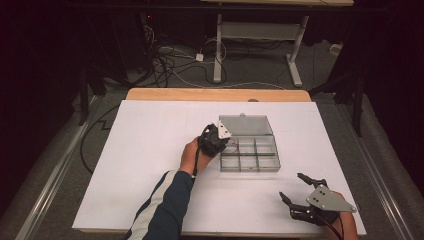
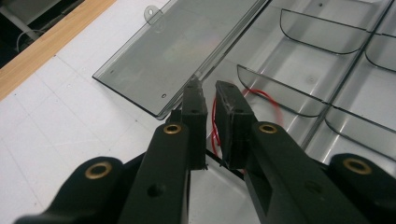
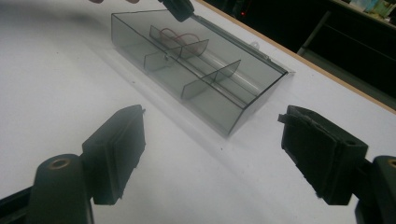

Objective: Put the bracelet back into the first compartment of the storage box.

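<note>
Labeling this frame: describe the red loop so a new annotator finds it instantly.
Find the smoky clear compartment box with its lid open on the white table. The red rubber band lies in the compartment at the corner nearest the left gripper, just beyond its nearly closed jaws. It is a thin red loop, the one coloured thing there.

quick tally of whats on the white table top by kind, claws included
Clear compartment box, lid open: 1
Red wire loop in the box: 1
Claws: 2, the left claw nearly shut at the wire, the right claw open and empty
Total: 4
</note>
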